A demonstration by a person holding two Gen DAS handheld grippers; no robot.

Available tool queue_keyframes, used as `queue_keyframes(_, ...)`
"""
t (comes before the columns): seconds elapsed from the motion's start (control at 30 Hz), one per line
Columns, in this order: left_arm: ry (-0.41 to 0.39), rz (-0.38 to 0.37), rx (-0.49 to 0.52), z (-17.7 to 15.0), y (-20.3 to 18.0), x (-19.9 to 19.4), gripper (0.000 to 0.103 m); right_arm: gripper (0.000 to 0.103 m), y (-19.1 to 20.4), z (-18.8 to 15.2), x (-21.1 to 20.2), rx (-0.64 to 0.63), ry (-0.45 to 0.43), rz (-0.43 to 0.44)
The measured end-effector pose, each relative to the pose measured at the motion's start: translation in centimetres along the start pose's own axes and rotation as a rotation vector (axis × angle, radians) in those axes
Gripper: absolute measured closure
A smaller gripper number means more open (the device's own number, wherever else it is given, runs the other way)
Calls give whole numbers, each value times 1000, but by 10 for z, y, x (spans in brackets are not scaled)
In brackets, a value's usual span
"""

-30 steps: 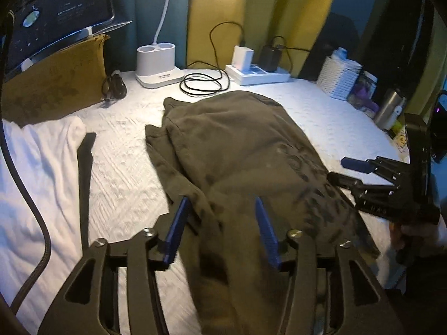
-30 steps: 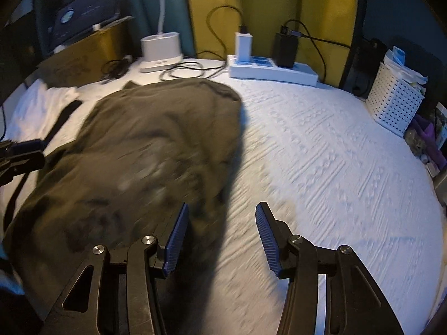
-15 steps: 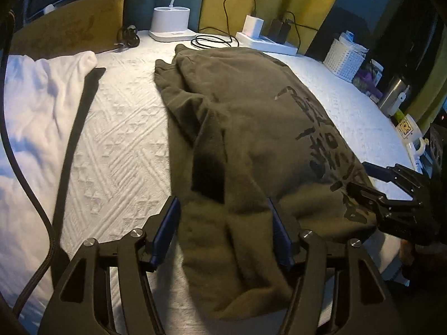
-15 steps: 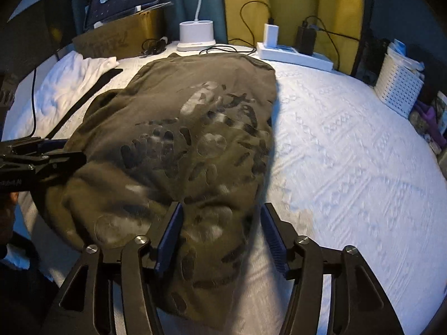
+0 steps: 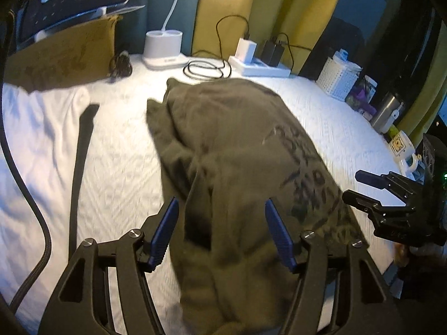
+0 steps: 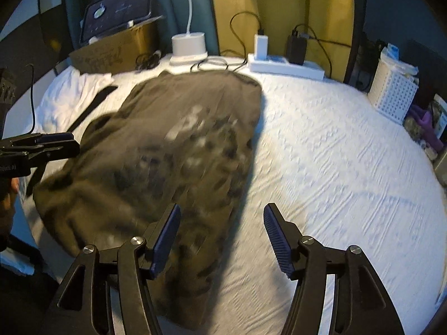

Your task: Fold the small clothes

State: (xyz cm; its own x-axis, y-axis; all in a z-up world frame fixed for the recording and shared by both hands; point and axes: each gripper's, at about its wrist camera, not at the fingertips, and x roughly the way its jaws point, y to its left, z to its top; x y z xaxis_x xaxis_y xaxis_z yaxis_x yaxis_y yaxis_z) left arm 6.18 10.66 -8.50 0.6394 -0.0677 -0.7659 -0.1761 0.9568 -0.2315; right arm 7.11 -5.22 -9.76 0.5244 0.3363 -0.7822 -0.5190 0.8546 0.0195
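Observation:
An olive-green sweatshirt (image 5: pixel 237 139) with a dark print lies lengthways on the white bedsheet (image 5: pixel 120 167), its near end bunched. My left gripper (image 5: pixel 221 205) hovers over that near end, open, with folds of fabric below the gap and the blue pads clear of them. My right gripper (image 6: pixel 222 209) is open over the sweatshirt's (image 6: pixel 181 139) right edge, its right finger above bare sheet (image 6: pixel 335 167). Each gripper shows in the other's view: the right gripper (image 5: pixel 360 187) at the garment's right side, the left gripper (image 6: pixel 56 142) at its left side.
A white cloth (image 5: pixel 36 128), a black strap (image 5: pixel 81 162) and a braided cable (image 5: pixel 33 209) lie left of the sweatshirt. At the back stand a cardboard box (image 5: pixel 64 55), a lamp base (image 5: pixel 163 48) and a power strip (image 5: pixel 259 65). A white basket (image 5: pixel 338 79), steel tumbler (image 5: pixel 387 111) and mug (image 5: pixel 402 148) line the right.
Both grippers' jaws stand wider than a second ago. Both views swung in over the sweatshirt's near end and back out; the right gripper now sits further right. The garment lies as before.

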Motion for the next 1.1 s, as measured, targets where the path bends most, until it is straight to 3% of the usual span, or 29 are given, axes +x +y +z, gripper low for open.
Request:
queue_keyframes(0.7, -52, 23, -25, 75, 17, 47, 38, 39, -37, 81, 36, -19, -24, -17)
queue_keyframes(0.9, -44, 69, -43, 91, 36, 69, 38, 30, -49, 97, 53, -10, -32, -5)
queue_keyframes(1.0, -36, 53, -81, 96, 51, 79, 38, 30, -56, 104, 65, 8, -25, 5)
queue_keyframes(1.1, 20, 27, -141, 99, 63, 89, 35, 30, -61, 110, 76, 21, -14, 12)
